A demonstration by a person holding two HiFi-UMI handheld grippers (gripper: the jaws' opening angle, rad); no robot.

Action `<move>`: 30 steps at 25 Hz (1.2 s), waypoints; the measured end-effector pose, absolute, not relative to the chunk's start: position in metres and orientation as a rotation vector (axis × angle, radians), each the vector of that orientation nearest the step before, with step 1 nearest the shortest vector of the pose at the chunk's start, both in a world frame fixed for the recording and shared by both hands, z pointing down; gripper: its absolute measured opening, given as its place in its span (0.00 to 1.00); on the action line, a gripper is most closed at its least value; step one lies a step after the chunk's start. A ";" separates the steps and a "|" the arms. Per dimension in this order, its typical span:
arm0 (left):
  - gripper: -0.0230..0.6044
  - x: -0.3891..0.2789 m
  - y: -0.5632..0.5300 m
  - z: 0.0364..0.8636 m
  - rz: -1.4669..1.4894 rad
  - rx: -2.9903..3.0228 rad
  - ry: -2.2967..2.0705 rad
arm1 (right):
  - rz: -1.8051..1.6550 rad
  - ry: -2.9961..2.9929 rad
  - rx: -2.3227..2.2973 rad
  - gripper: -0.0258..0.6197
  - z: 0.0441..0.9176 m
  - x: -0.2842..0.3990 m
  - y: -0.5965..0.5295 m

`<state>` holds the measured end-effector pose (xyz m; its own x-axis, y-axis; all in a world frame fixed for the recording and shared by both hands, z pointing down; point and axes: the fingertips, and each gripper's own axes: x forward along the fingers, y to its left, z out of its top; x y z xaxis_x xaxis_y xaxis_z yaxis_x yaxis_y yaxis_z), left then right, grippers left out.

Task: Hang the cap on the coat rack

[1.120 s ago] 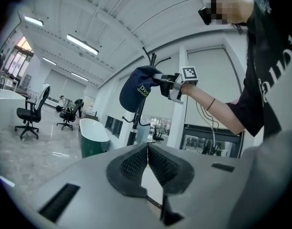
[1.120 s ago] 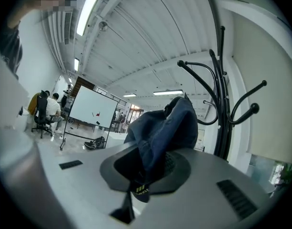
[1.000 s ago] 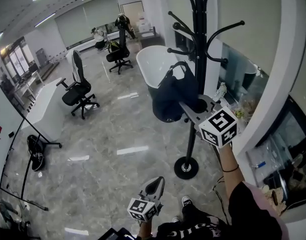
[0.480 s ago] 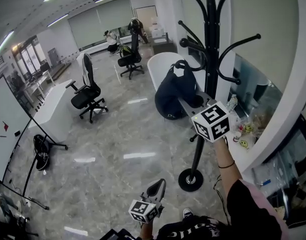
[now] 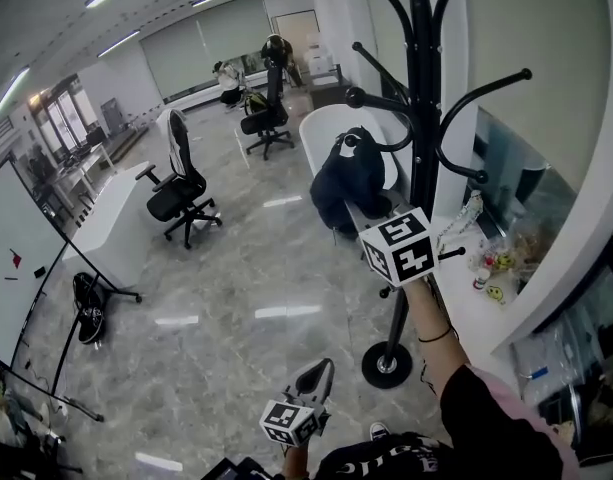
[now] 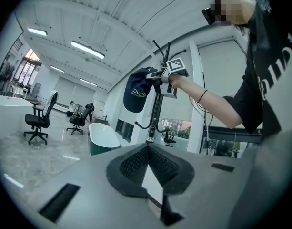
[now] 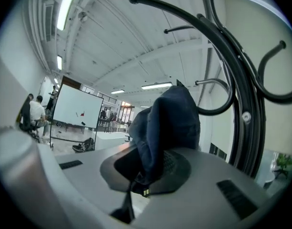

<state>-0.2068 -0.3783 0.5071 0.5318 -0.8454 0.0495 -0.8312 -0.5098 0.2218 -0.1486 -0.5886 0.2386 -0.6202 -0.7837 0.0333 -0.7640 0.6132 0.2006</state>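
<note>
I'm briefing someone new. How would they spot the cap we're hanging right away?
Find the tall black coat rack on the right of the head view. Just left of its pole, the right gripper pinches the cap. It is the only soft dark-blue thing there, with pale lettering; the rack's hooks are bare black metal.

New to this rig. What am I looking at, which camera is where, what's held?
No robot: a person holds a two-jaw claw in each hand. The wide picture comes from a camera on the person's head, looking down; the other two come from cameras riding on each claw. The right claw is shut on a dark blue cap, held up beside the black coat rack. The left claw is shut and empty, low near the person's body. The cap does not look hung yet.
</note>
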 end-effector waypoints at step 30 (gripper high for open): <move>0.04 -0.198 -0.384 0.513 -0.075 2.535 -1.377 | 0.110 -2.771 1.617 0.10 0.285 -0.110 -0.627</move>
<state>-0.1984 -0.3841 0.5133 0.5506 -0.8313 0.0754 -0.8182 -0.5195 0.2464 -0.1104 -0.6272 0.2849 -0.4907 -0.8710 -0.0251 -0.8663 0.4907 -0.0936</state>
